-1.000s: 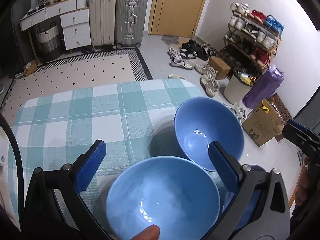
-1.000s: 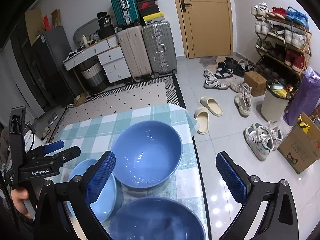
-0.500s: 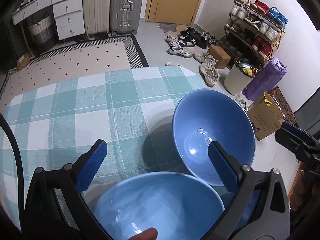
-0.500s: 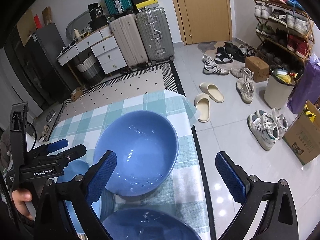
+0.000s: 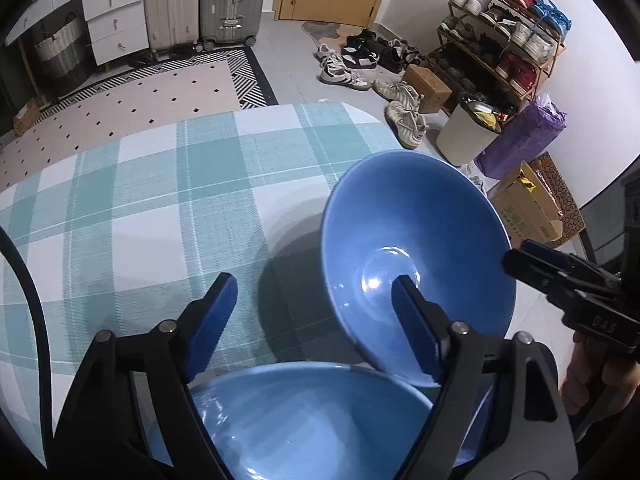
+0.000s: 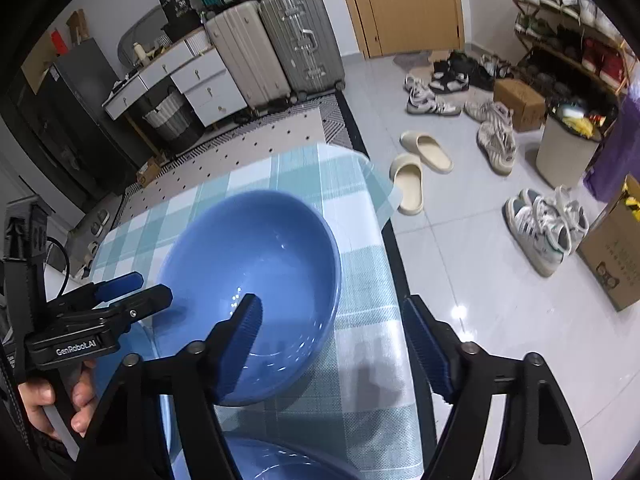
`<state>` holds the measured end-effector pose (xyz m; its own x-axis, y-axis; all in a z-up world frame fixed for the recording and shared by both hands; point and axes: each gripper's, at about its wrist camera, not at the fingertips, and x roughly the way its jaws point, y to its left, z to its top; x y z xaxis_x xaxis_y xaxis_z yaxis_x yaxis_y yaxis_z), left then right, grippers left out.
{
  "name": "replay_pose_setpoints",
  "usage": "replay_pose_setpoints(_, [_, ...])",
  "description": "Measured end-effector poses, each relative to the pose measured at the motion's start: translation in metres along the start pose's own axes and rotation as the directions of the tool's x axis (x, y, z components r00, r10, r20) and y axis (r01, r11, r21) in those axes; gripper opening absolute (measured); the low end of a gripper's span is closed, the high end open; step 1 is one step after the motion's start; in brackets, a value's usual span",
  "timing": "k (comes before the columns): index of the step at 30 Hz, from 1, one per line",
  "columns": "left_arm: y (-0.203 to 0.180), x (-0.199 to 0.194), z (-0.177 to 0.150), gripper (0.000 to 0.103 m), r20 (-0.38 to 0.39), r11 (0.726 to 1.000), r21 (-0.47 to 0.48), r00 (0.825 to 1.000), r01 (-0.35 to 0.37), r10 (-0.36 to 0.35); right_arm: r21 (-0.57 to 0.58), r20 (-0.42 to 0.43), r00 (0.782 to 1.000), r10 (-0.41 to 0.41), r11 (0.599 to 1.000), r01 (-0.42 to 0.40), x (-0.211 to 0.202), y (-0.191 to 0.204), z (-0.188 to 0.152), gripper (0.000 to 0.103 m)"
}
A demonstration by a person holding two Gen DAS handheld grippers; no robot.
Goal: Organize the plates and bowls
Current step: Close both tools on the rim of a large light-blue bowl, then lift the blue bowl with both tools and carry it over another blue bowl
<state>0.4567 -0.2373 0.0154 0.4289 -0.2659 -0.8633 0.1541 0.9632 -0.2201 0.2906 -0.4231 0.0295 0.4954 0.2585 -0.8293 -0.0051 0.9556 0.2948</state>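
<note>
Left wrist view: both claws hung over blue bowls on a checked cloth.
The left claw and the right claw had just been closing, jaws apart, gripping nothing. One bowl sat below the left claw, the big bowl partly under the right claw.

Both the left gripper and the right gripper are black angular frames with silver screws at the pivots, ribbed blue pads lining the jaws, white "GenRobot.AI" lettering and a black cable.
</note>
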Motion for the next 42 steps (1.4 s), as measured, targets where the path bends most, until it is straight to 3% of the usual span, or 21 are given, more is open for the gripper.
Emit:
replay_pose_setpoints(4, [-0.004,0.006,-0.002,0.066,-0.017,1.0,0.01,1.0,0.012,-0.012,0.009,-0.023,1.0,0.009,1.0,-0.009,0.01,-0.002,-0.001,0.058])
replay_pose_setpoints(10, [-0.004,0.011,-0.003,0.047,-0.034,0.999,0.005,0.999,0.032,-0.032,-0.011,-0.031,0.999,0.012,1.0,-0.012,0.016,0.003,-0.005,0.044])
replay_pose_setpoints(13, [-0.005,0.012,-0.004,0.026,-0.036,0.999,0.006,0.998,0.05,-0.05,-0.011,-0.035,0.999,0.014,1.0,-0.015,0.017,0.003,-0.006,0.038])
replay_pose_setpoints(15, [-0.005,0.013,-0.005,0.021,-0.039,0.998,0.003,0.998,0.058,-0.058,-0.012,-0.031,0.999,0.018,1.0,-0.019,0.016,0.003,-0.007,0.029])
replay_pose_setpoints(20, [-0.006,0.011,-0.006,0.013,-0.03,0.998,0.007,0.998,0.057,-0.057,-0.012,-0.031,0.999,0.018,1.0,-0.018,0.015,0.002,-0.008,0.022])
replay_pose_setpoints(24, [-0.009,0.009,-0.006,0.011,-0.021,0.998,0.014,0.998,0.053,-0.053,-0.019,-0.028,0.999,0.015,1.0,-0.016,0.014,0.003,-0.009,0.013])
replay_pose_setpoints(42, [-0.03,-0.019,-0.004,0.011,0.046,0.998,0.04,0.998,0.039,-0.041,-0.004,0.027,0.999,0.026,1.0,-0.026,-0.006,-0.003,-0.007,0.013])
